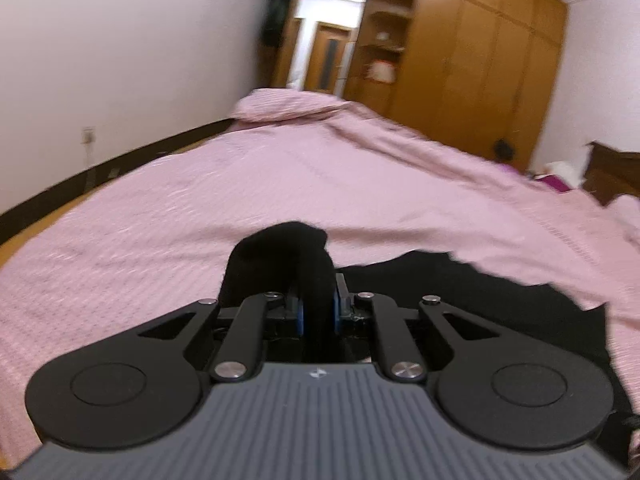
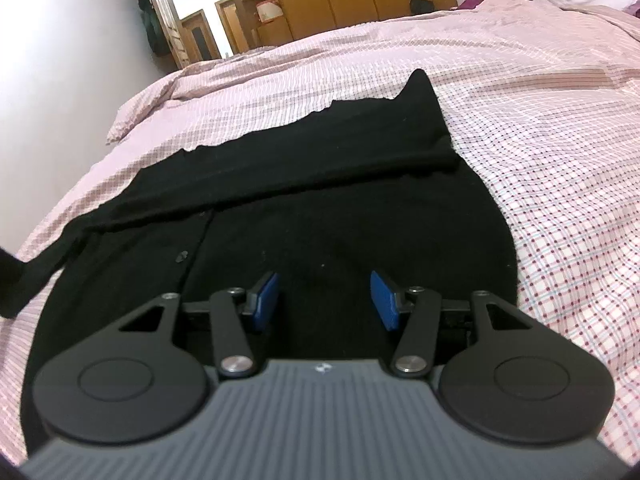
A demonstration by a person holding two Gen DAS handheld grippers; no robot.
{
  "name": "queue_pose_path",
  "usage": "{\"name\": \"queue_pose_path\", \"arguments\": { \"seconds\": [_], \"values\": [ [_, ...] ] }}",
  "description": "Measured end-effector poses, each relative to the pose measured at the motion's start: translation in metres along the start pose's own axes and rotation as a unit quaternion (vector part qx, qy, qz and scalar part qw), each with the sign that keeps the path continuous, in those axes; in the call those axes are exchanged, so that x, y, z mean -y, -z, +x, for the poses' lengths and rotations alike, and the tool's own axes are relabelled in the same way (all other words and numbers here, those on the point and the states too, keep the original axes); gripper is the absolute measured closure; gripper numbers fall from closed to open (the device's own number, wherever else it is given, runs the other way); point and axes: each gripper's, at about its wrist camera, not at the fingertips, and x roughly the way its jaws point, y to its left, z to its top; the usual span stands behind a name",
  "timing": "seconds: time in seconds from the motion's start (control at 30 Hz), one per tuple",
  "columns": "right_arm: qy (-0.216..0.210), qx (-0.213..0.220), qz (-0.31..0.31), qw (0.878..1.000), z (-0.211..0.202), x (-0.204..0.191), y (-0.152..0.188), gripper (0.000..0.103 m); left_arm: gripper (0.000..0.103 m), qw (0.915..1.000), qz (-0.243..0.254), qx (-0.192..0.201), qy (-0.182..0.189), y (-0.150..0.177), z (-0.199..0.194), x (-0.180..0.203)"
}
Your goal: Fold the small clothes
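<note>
Meanwhile left claw (image 1: 318, 304) pinches black cardigan (image 2: 320, 208) sleeve edge.

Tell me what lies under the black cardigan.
The black cardigan lies spread on the pink checked bedcover, one sleeve folded across it. Whatever is directly beneath the fabric is covered.

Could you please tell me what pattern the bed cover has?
Pink-and-white check on the bed cover, clearest in the right wrist view.
</note>
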Motion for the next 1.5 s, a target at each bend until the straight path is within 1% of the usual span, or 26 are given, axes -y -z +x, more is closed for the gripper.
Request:
{"name": "queue_pose_path", "arguments": {
  "seconds": [0.07, 0.2, 0.27, 0.4, 0.47, 0.57, 0.7, 0.77, 0.8, 0.87, 0.93, 1.0, 1.13, 1.2, 1.27, 1.37, 1.5],
  "values": [
    [-0.002, 0.005, 0.006, 1.0, -0.002, 0.002, -0.001, 0.05, 0.089, 0.9996, 0.003, 0.004, 0.027, -0.006, 0.002, 0.02],
    [-0.005, 0.015, 0.015, 1.0, -0.007, 0.005, -0.003, 0.05, 0.089, 0.9977, 0.014, 0.002, 0.067, -0.008, 0.012, 0.062],
    [-0.008, 0.021, 0.013, 1.0, -0.009, 0.005, -0.003, 0.05, 0.089, 0.9963, 0.024, -0.008, 0.082, -0.003, 0.02, 0.086],
    [-0.011, 0.028, 0.005, 1.0, -0.012, 0.005, -0.003, 0.05, 0.089, 0.9925, 0.037, -0.038, 0.11, 0.02, 0.043, 0.133],
    [-0.012, 0.03, 0.0, 0.999, -0.012, 0.006, -0.003, 0.05, 0.089, 0.9908, 0.051, -0.054, 0.113, 0.033, 0.06, 0.156],
    [-0.013, 0.033, -0.007, 0.999, -0.013, 0.007, -0.003, 0.05, 0.089, 0.988, 0.077, -0.08, 0.107, 0.056, 0.083, 0.181],
    [-0.015, 0.032, -0.003, 0.999, -0.013, 0.01, -0.004, 0.05, 0.087, 0.9832, 0.093, -0.131, 0.087, 0.083, 0.111, 0.198],
    [-0.015, 0.032, -0.002, 0.999, -0.014, 0.01, -0.003, 0.05, 0.085, 0.9811, 0.084, -0.151, 0.086, 0.089, 0.116, 0.201],
    [-0.015, 0.032, -0.002, 0.999, -0.014, 0.01, -0.002, 0.05, 0.082, 0.9808, 0.079, -0.154, 0.091, 0.091, 0.113, 0.198],
    [-0.017, 0.031, -0.002, 0.999, -0.013, 0.009, -0.002, 0.05, 0.074, 0.9815, 0.076, -0.15, 0.093, 0.093, 0.107, 0.194],
    [-0.02, 0.031, -0.004, 0.999, -0.013, 0.006, -0.002, 0.05, 0.058, 0.9837, 0.08, -0.139, 0.082, 0.092, 0.094, 0.186],
    [-0.025, 0.032, -0.01, 0.999, -0.014, 0.001, -0.002, 0.05, 0.054, 0.9864, 0.089, -0.126, 0.057, 0.09, 0.083, 0.178],
    [-0.043, 0.035, -0.034, 0.998, -0.016, -0.014, -0.006, 0.05, 0.052, 0.9878, 0.101, -0.119, 0.003, 0.084, 0.067, 0.161],
    [-0.056, 0.035, -0.051, 0.997, -0.016, -0.026, -0.007, 0.05, 0.052, 0.9869, 0.104, -0.12, -0.031, 0.085, 0.064, 0.15],
    [-0.067, 0.032, -0.071, 0.995, -0.016, -0.039, -0.007, 0.05, 0.051, 0.9857, 0.105, -0.12, -0.053, 0.086, 0.063, 0.141],
    [-0.089, 0.025, -0.099, 0.991, -0.013, -0.058, -0.007, 0.05, 0.051, 0.9847, 0.092, -0.131, -0.069, 0.089, 0.062, 0.124],
    [-0.142, -0.006, -0.082, 0.986, 0.0, -0.073, -0.012, 0.05, 0.051, 0.9838, 0.079, -0.139, -0.081, 0.096, 0.066, 0.112]
  ]
}}
